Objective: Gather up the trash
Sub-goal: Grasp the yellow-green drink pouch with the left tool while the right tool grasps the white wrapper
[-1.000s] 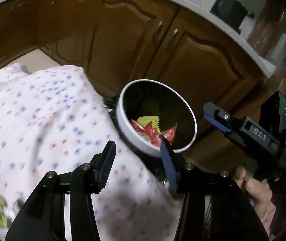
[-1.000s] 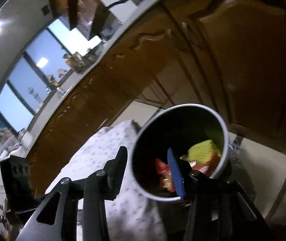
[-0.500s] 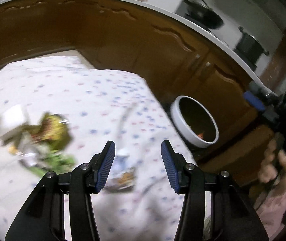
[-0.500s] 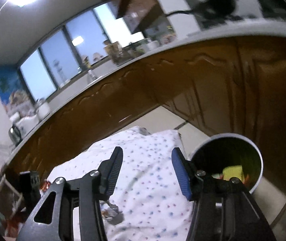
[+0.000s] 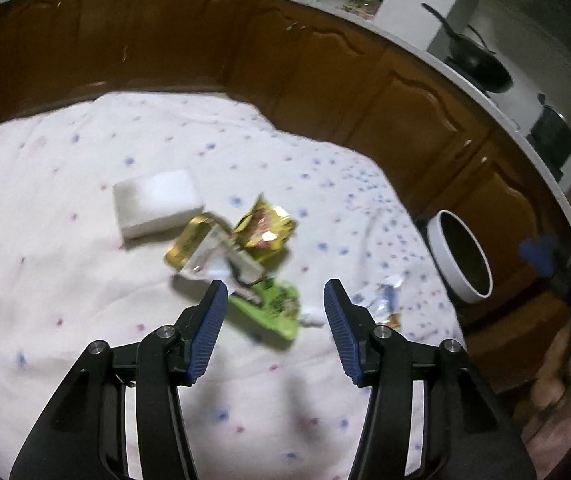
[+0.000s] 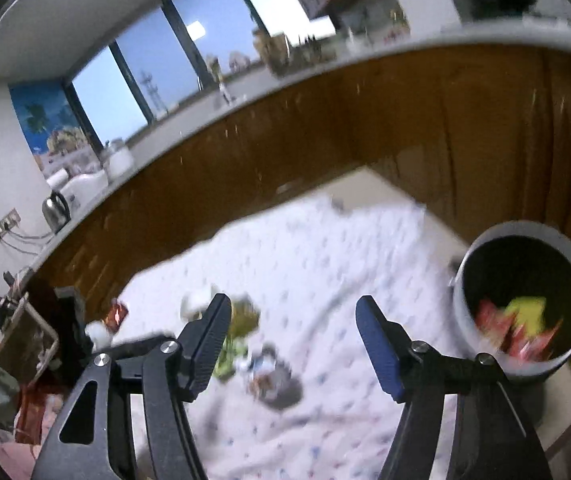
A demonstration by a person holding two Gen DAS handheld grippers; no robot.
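Note:
A heap of trash lies on the dotted white tablecloth (image 5: pixel 65 240): a gold wrapper (image 5: pixel 265 232), a clear and gold wrapper (image 5: pixel 201 252), a green packet (image 5: pixel 273 308) and a small silver wrapper (image 5: pixel 385 300). My left gripper (image 5: pixel 275 324) is open and empty, just above the green packet. A white-rimmed bin (image 5: pixel 461 264) stands off the table's right edge. In the right wrist view the bin (image 6: pixel 525 312) holds red and yellow wrappers (image 6: pixel 517 324). My right gripper (image 6: pixel 293 344) is open and empty above the cloth, with a silver wrapper (image 6: pixel 273 380) below it.
A white foam block (image 5: pixel 157 200) lies behind the heap. Brown kitchen cabinets (image 5: pixel 325 64) curve round the far side under a white counter with a wok (image 5: pixel 477 64) and a pot (image 5: pixel 553 136). The other gripper's body (image 6: pixel 69 320) shows at the left.
Both grippers have swung away from the bin and back over the table. The left one now hangs over the trash heap. Both stay open and empty.

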